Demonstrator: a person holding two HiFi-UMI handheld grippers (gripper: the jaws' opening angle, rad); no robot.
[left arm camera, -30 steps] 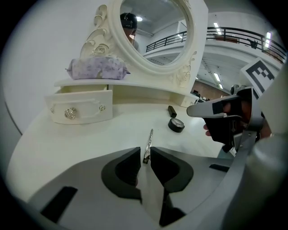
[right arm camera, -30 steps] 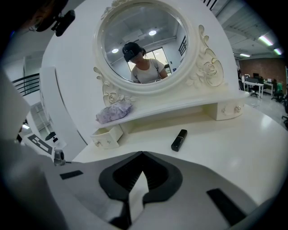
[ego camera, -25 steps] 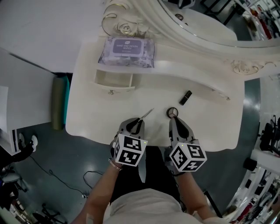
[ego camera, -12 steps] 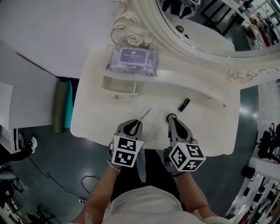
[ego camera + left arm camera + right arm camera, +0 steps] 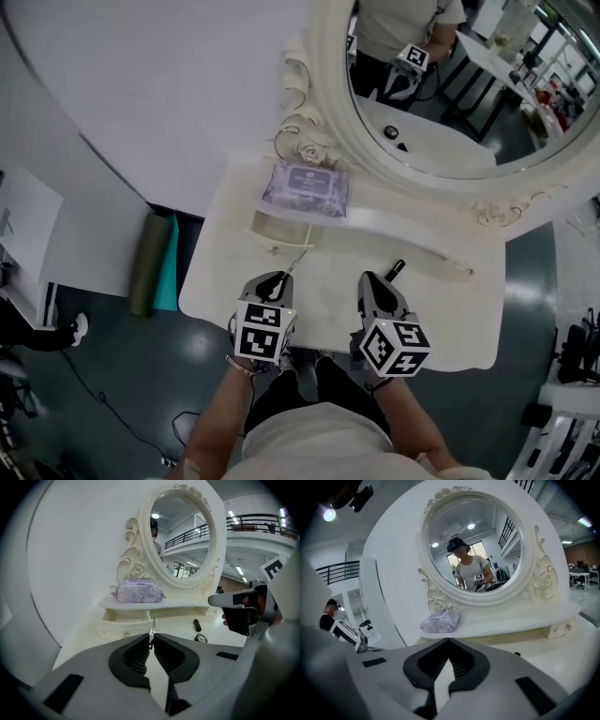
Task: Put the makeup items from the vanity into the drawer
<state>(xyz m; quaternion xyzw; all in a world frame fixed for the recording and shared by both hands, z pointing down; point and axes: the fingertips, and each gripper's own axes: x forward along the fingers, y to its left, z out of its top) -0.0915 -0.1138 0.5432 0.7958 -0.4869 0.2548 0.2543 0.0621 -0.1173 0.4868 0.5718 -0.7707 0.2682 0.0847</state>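
The left claw [image 5: 151, 639] is clamped nearly shut on the near end of a thin silver metal tool [image 5: 153, 626]. The tool's far tip points at the open cream drawer [image 5: 123, 616] in the centre of the frame. Pinched only at its end, the slim tool could pivot or slip free if it knocks the drawer front, and would land on the white tabletop [image 5: 441, 309]. The right claw [image 5: 447, 641] is closed and empty. A black cylindrical tube [image 5: 396, 270] and a small round dark-rimmed item [image 5: 200, 638] lie right of centre, where a careless sweep could push them off.
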